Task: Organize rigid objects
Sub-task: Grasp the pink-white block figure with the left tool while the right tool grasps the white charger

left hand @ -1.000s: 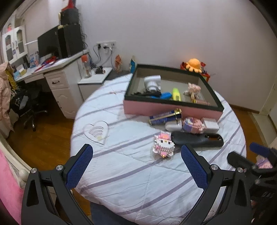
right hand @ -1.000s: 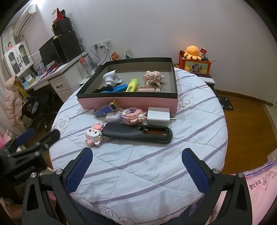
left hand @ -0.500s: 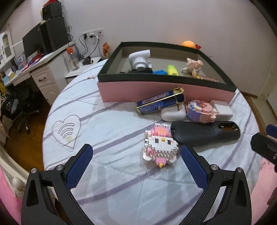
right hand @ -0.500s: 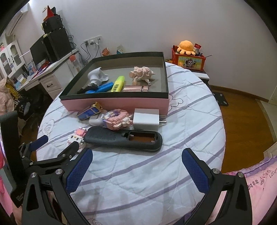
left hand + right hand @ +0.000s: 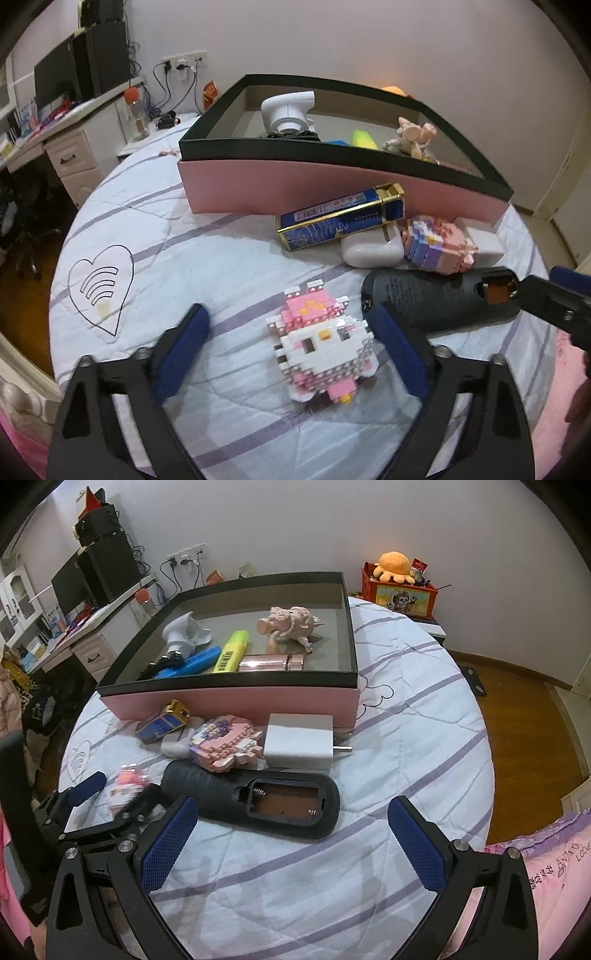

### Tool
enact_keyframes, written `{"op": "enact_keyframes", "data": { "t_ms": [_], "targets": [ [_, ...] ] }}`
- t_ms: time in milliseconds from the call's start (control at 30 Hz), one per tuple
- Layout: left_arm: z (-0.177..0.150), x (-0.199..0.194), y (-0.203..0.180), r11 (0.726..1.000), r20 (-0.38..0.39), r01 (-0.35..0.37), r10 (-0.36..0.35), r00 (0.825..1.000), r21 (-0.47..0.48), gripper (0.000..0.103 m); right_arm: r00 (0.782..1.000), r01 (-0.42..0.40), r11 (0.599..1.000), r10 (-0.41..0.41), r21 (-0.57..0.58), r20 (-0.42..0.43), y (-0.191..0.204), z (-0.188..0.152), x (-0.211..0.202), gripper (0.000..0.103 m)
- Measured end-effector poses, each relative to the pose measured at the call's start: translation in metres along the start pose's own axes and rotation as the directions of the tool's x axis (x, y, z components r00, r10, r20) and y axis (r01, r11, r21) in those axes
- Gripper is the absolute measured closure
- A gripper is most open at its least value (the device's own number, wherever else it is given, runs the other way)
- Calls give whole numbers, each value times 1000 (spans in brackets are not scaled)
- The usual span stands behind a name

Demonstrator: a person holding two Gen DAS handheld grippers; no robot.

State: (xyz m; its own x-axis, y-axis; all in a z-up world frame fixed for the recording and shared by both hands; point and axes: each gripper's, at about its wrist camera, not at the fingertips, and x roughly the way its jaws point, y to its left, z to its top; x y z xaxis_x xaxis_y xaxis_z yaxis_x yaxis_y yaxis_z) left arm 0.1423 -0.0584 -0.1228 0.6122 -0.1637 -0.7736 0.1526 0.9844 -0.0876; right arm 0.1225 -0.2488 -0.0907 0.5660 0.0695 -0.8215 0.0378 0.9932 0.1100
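The left claw [image 5: 288, 339] stands wide open, holding nothing, its two blue pads either side of the pink-and-white brick kitten [image 5: 325, 350], which lies flat on the quilted bench [image 5: 221, 258]; the kitten sits closer to the claw's right pad, though whether they touch cannot be told. Just beyond that pad lies the black remote [image 5: 436, 299], back up with its battery bay open. Farther ahead of the left claw are a blue-and-gold carton [image 5: 340, 221] propped on a white earbud case [image 5: 369, 249], a pastel brick figure [image 5: 437, 245] and the pink tray [image 5: 332, 184] with a black rim. The right claw [image 5: 291, 834] is also fully spread and empty, hovering low with the remote's battery end directly ahead between its pads. Beyond the remote sits a white charger [image 5: 299, 742], touching the tray's front wall.
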Motion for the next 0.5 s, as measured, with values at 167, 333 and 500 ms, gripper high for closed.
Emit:
{"op": "enact_keyframes", "data": {
  "t_ms": [167, 333, 500],
  "targets": [
    [-1, 0, 5, 1000, 2, -28, 28, 1000, 12, 49, 1000, 12, 1000, -11, 8, -7, -3, 3, 8, 0],
    [-3, -4, 13, 1000, 11, -14, 14, 1000, -10, 49, 1000, 21, 999, -21, 29, -16, -8, 6, 18, 0],
    [-3, -10, 11, 999, 23, -34, 34, 999, 1, 49, 999, 38, 998, -38, 50, -10, -13, 14, 27, 0]
  ]
}}
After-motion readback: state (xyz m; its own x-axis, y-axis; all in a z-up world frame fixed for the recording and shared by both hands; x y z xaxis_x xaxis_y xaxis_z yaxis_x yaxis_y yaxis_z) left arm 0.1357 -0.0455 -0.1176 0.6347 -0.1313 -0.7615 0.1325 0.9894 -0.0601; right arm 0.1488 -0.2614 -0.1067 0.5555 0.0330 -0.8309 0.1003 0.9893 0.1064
